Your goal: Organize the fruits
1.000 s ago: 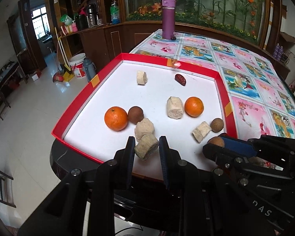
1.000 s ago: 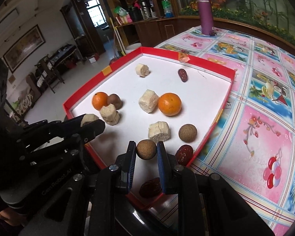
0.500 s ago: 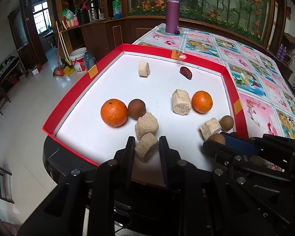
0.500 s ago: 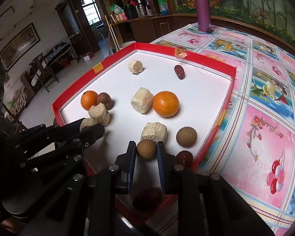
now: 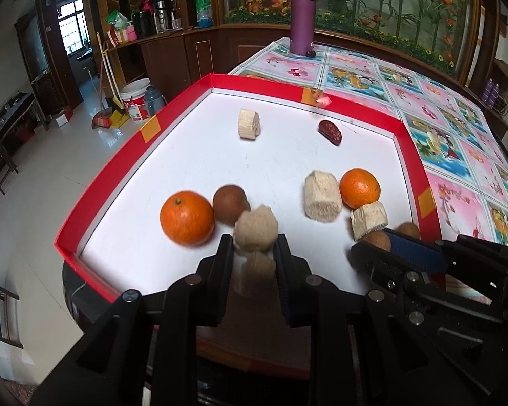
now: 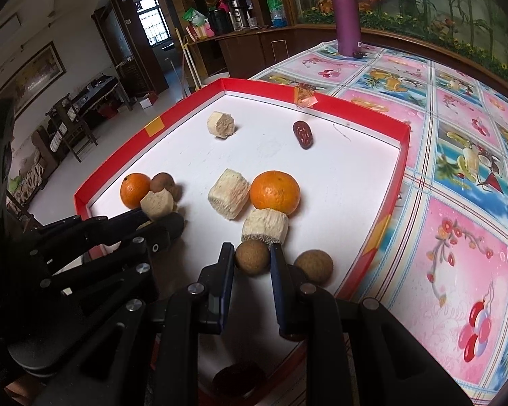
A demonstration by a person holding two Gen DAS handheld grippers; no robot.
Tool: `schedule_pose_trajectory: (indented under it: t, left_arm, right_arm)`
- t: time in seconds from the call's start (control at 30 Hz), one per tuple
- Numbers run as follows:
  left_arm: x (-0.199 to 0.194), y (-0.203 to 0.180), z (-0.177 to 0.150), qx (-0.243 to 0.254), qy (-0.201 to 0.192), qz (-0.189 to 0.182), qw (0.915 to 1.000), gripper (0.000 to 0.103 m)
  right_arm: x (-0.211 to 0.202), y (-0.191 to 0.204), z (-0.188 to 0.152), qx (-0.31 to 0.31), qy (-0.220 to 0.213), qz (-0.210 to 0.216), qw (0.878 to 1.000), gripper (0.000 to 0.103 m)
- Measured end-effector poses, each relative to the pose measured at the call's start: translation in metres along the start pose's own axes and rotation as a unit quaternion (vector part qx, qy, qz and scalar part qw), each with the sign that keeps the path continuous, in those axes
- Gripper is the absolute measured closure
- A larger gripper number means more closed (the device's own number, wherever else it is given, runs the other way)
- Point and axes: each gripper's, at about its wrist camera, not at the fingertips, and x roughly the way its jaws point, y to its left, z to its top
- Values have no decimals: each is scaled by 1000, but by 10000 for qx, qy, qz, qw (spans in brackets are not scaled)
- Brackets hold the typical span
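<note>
Two grips seen: left gripper (image 5: 254, 253) jaws clamped on pale chunk (image 5: 254, 270); right gripper (image 6: 252, 257) jaws on brown ball (image 6: 251, 257), shown fully only by right wrist view.

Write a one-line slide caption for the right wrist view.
Right claw shut on a brown round fruit over the red-rimmed tray, oranges nearby.

Two oranges (image 5: 187, 218) (image 5: 359, 188) lie mid-tray; pale fibrous chunks (image 5: 322, 196) sit between and near the front edge; a dark date (image 5: 330, 132) lies toward the far edge; brown round fruits (image 6: 313, 266) rest by the right rim.
</note>
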Motion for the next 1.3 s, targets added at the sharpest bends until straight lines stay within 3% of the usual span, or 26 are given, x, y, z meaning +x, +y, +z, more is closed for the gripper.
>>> schedule_pose_trajectory:
  t: [0.43,0.53,0.63,0.7,0.8,0.97,1.17,1.3]
  left_arm:
    - [4,-4,4,17,-39,82,10000,76]
    - [4,-4,4,14,-26,83,10000,76]
    - [1,-4,5,-42,-17,88,10000,62]
    - [-5,-6,6,4,-151,166,9997,46]
    - [-15,-9,7,38,-345,337,9988,31]
    - [-31,-13,10,73,-560,476,9973,22]
    - [-48,-20,8,88,-667,562,9961,21]
    - [-61,-22,6,30,-779,692,9946,11]
  right_arm:
    - [0,-3,2,-35,56,47,10000,83]
    - [-4,-3,2,-97,44,-32,9999,78]
    - [-10,-9,2,-88,-36,-34,9999,76]
    - [-14,-14,1,-27,-87,-17,10000,76]
    - [-20,-19,1,49,-160,49,9998,76]
    - [-34,-28,-1,169,-330,134,9992,69]
    - [-50,-30,-3,91,-551,18,9984,61]
    - [-63,-32,-3,81,-729,-21,9973,59]
